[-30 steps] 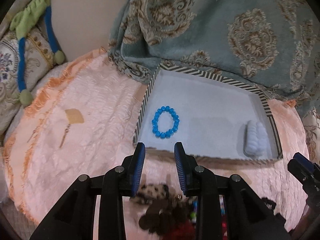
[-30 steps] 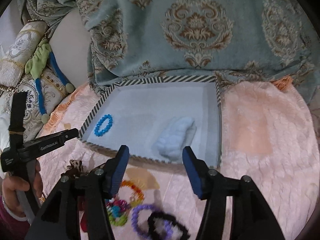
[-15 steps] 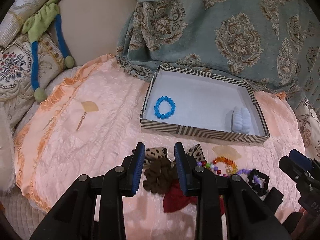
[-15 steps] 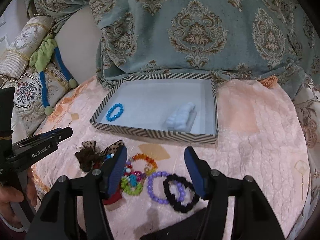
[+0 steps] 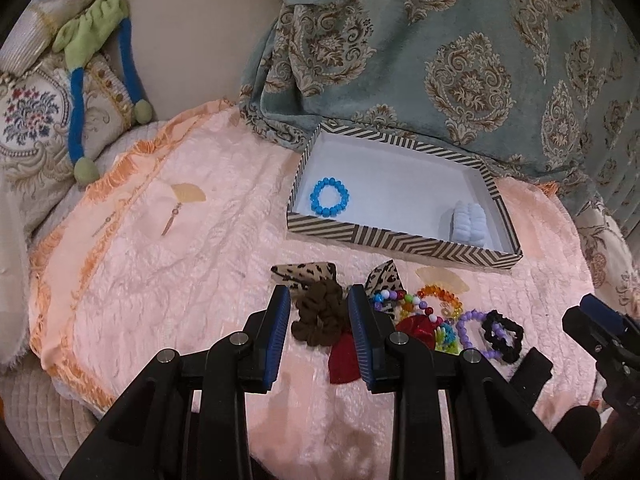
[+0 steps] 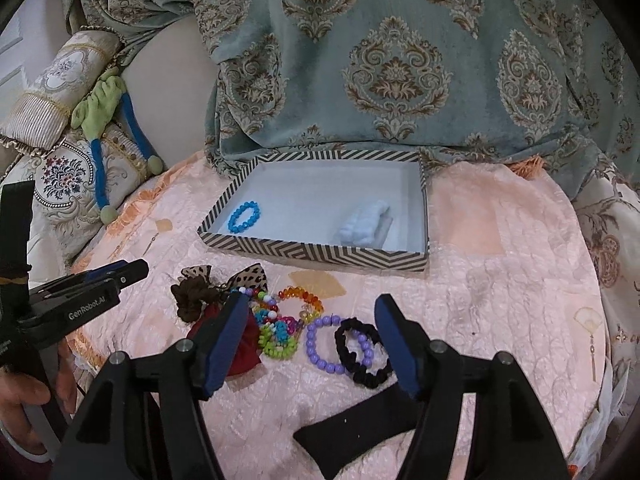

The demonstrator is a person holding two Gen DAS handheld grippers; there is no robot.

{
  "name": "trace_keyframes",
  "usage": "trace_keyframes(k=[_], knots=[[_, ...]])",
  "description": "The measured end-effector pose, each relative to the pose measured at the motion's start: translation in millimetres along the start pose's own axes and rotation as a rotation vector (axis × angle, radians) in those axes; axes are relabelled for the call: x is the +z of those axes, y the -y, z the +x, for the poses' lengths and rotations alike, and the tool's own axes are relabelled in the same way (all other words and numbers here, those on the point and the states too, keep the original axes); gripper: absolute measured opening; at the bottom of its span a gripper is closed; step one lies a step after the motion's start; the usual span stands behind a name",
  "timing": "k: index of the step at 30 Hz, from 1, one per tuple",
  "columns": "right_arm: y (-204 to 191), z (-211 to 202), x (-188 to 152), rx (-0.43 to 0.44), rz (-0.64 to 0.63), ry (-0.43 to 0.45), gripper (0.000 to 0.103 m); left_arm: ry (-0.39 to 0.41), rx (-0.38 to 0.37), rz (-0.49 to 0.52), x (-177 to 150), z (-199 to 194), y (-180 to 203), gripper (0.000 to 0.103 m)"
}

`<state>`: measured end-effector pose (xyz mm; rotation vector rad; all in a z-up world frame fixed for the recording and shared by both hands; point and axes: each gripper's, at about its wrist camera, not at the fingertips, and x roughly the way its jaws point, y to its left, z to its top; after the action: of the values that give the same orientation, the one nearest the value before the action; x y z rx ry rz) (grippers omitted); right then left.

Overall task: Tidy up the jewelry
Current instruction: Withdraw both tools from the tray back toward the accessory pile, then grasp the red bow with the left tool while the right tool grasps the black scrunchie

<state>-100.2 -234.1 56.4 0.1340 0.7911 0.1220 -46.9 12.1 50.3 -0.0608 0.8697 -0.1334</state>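
Observation:
A striped box (image 5: 400, 242) (image 6: 320, 254) on the peach cloth holds a blue bead bracelet (image 5: 330, 197) (image 6: 244, 217) and a pale blue scrunchie (image 5: 470, 222) (image 6: 364, 222). In front of it lies a pile: brown scrunchie (image 5: 320, 312) (image 6: 194, 296), leopard bow (image 5: 304, 274), red cloth (image 5: 346, 354), orange bracelet (image 6: 300, 296), purple bead bracelet (image 6: 324, 344), black scrunchie (image 6: 360, 354). My left gripper (image 5: 319, 312) is open, its fingers either side of the brown scrunchie, above it. My right gripper (image 6: 308, 336) is open wide above the purple bracelet.
A teal patterned blanket (image 6: 400, 60) hangs behind the box. Embroidered cushions (image 5: 28, 120) and a green and blue plush toy (image 5: 100, 32) lie at the left. The peach cloth (image 6: 500, 280) stretches to the right of the pile.
Both grippers have pulled back and away from the box, so the pile of jewelry in front of it came into view. Both stay open and empty.

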Motion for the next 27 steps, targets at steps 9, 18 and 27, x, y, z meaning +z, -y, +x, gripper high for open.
trace_keyframes(k=[9,18,27], knots=[[18.5,-2.0,-13.3,-0.002,0.031,-0.021,0.069,-0.099,-0.139,-0.059,-13.5,10.0,-10.4,0.015],[60.6,11.5,-29.4,-0.061,0.098,-0.084,0.069,-0.204,-0.228,-0.079,-28.0,39.3,3.8,0.022],[72.6,35.4,-31.6,-0.045,0.091,-0.133,0.069,-0.279,-0.266,-0.138,-31.3,68.7,8.8,0.022]])
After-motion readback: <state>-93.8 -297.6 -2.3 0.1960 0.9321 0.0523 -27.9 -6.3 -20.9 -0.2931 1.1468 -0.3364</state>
